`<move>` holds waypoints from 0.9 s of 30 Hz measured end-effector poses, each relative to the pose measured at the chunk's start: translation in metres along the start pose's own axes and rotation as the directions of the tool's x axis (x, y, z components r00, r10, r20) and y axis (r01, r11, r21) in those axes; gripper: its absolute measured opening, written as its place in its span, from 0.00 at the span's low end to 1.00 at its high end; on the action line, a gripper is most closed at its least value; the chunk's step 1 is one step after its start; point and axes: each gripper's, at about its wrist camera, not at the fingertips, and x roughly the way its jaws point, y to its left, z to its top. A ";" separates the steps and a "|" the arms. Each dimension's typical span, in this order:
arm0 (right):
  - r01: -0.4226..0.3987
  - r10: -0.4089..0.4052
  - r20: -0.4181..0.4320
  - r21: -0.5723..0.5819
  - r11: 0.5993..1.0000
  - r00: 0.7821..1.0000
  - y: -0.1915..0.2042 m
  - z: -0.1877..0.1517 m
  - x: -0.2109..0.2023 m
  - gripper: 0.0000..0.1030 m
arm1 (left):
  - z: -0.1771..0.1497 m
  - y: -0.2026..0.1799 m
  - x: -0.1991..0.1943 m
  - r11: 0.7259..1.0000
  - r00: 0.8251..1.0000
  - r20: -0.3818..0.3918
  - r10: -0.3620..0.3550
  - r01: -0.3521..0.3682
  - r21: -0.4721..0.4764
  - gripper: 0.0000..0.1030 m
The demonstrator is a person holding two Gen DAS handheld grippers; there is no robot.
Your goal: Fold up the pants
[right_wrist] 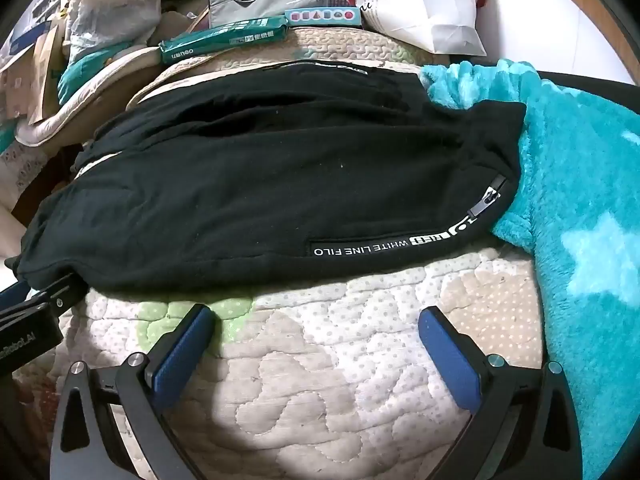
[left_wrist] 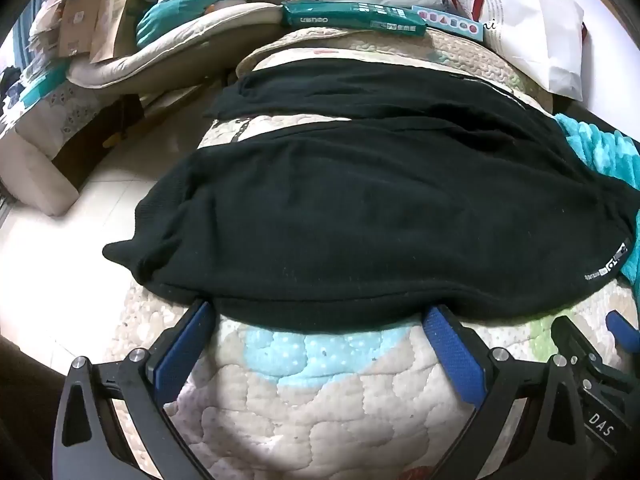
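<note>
Black pants (left_wrist: pixel 360 200), unfolded, are lying spread across the quilted bed cover (left_wrist: pixel 320 400), waist end overlapping the turquoise blanket (right_wrist: pixel 580 240). Left gripper (left_wrist: pixel 320 320), jaws spread wide and grasping nothing, is nosing at the near hem. Right gripper (right_wrist: pixel 316 320), equally released, is hovering just short of it. Step judged: opening grasp; next, both pinching the near edge to fold it over.

pants (left_wrist: pixel 360 208) cuff perhaps overhanging, blanket (right_wrist: pixel 580 220) cropped
</note>
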 end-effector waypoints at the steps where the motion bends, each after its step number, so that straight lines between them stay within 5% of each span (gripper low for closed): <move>1: 0.001 -0.001 0.000 -0.002 1.000 1.000 0.000 0.000 0.000 1.00 | 0.000 0.000 0.000 1.000 1.000 0.000 -0.001 0.001 -0.001 1.00; 19: 0.017 -0.017 0.009 0.010 1.000 1.000 0.003 0.000 0.001 1.00 | -0.002 0.000 -0.002 0.988 0.992 -0.087 -0.094 0.104 0.110 1.00; 27: 0.019 -0.016 -0.053 0.060 0.998 0.998 0.002 0.004 -0.001 1.00 | -0.006 0.005 -0.008 0.982 0.988 -0.101 -0.117 0.131 0.138 1.00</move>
